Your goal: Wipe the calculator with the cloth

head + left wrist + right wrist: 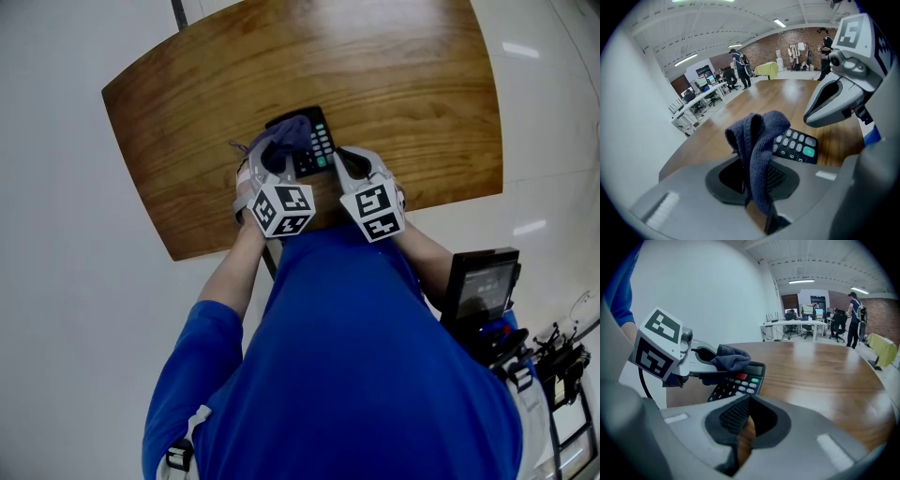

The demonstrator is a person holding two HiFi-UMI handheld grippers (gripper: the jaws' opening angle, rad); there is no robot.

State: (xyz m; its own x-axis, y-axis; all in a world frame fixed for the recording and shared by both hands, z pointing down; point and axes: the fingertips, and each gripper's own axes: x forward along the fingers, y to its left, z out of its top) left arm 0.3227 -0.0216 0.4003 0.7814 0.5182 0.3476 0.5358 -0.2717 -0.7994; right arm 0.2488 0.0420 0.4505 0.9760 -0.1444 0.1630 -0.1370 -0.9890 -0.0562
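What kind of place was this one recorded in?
Most likely an open-plan office or lab. Rows of desks with office chairs fill the background, strip lights run along the ceiling, and the work happens on a wooden table holding a calculator.

open tabletop (403,75) beyond calculator (322,148); cloth (292,134) over its left
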